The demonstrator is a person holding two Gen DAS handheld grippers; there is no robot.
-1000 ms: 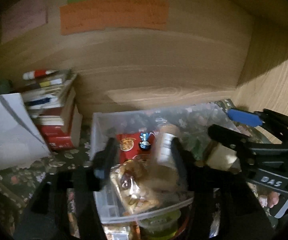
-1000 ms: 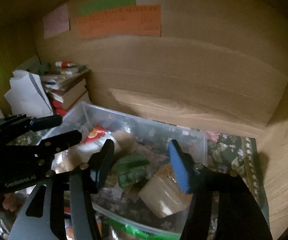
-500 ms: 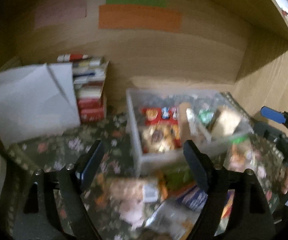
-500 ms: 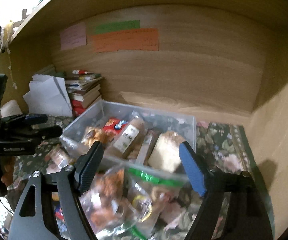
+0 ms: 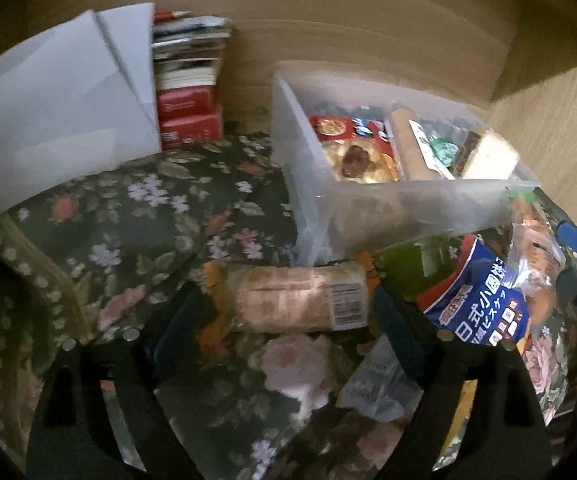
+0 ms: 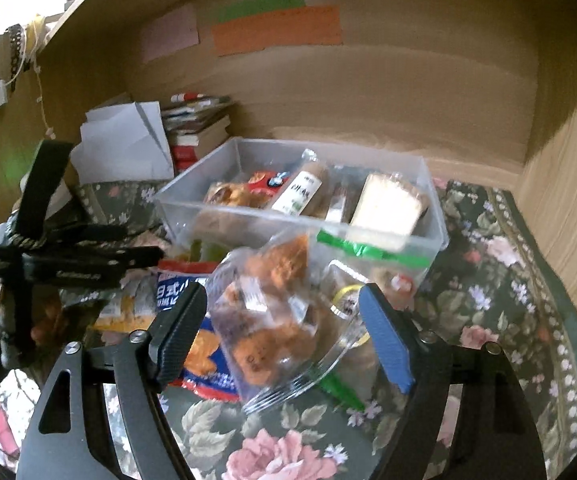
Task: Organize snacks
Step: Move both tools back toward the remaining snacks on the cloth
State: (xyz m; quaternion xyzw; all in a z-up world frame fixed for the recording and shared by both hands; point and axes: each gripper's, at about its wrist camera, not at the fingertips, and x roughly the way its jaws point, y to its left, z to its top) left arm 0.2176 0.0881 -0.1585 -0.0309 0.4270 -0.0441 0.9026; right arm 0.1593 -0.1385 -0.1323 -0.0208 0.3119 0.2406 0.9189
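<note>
A floral cloth (image 5: 100,216) covers the shelf floor, and on it stands the clear bin (image 5: 372,208), the landmark here. Left of the bin, against the wooden back wall, lean white folded papers (image 5: 60,112), with a stack of books (image 5: 190,84) between them and the bin. Above the bin, coloured notes (image 6: 276,28) stick to the wall.

Inside the bin lie several snacks: a red pack (image 5: 338,128) at the back, a bag of round pastries (image 5: 356,160) in front of it, a tan tube snack (image 5: 408,144) beside those, and a pale cake slice (image 6: 386,208) at the right end.

In front of the bin, loose on the cloth, lie a blue biscuit bag (image 5: 476,304), a clear zip bag of orange snacks (image 6: 284,320), and a wrapped roll (image 5: 300,300).

The left gripper (image 5: 284,316) is opening, its fingers wide apart either side of the roll, not pressing it. The right gripper (image 6: 284,332) has its fingers apart around the zip bag; whether the pads touch it is unclear.
</note>
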